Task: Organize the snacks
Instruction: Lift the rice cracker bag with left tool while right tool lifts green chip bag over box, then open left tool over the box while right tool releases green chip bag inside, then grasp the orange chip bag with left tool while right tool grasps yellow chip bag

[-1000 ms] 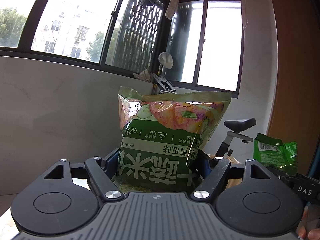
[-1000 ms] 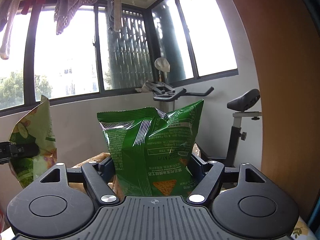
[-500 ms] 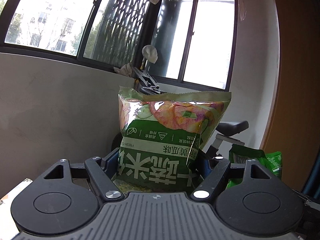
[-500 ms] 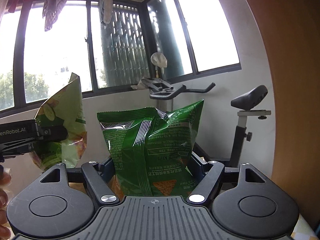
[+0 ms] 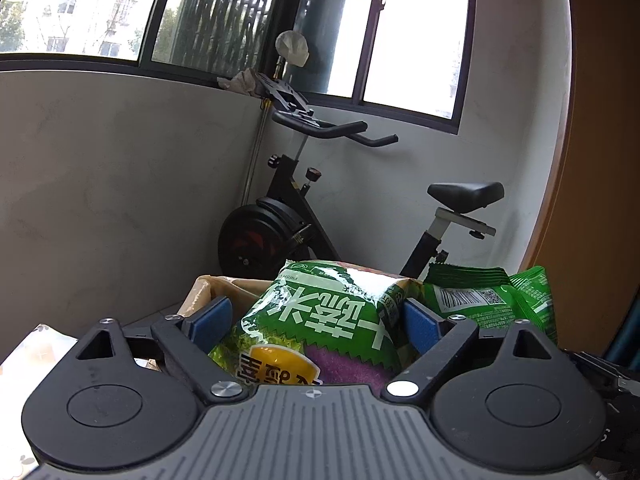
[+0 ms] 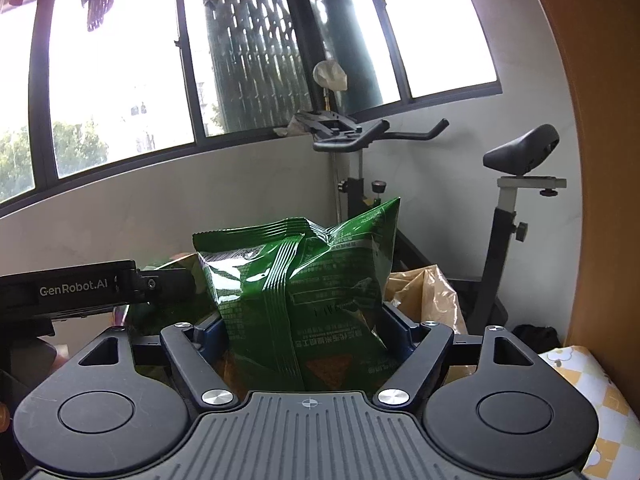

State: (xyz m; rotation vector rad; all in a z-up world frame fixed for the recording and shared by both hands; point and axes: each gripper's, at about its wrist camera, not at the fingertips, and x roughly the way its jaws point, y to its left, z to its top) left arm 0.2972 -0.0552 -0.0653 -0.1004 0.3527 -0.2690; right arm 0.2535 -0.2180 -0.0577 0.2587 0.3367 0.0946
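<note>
In the left wrist view my left gripper point(image 5: 312, 322) has its jaws spread, and a light green snack bag with white characters point(image 5: 320, 320) lies tipped back between the blue pads point(image 5: 210, 320), over a cardboard box point(image 5: 216, 286). The pads do not press it. In the right wrist view my right gripper point(image 6: 304, 330) is shut on a dark green chip bag point(image 6: 304, 280), held upright. That bag also shows in the left wrist view point(image 5: 488, 300), just right of the left gripper. The left gripper's body point(image 6: 80, 290) shows at the left of the right wrist view.
An exercise bike point(image 5: 288, 216) stands in the corner behind the box, under the windows. A crumpled brown bag point(image 6: 428, 292) sits right of the chip bag. A yellow patterned cloth point(image 6: 580, 384) covers a surface at the lower right. A wooden panel point(image 6: 600, 160) borders the right.
My left gripper has tipped down over the box and opened; the light green bag has fallen back between the jaws. The right gripper has moved beside it, still holding its bag.
</note>
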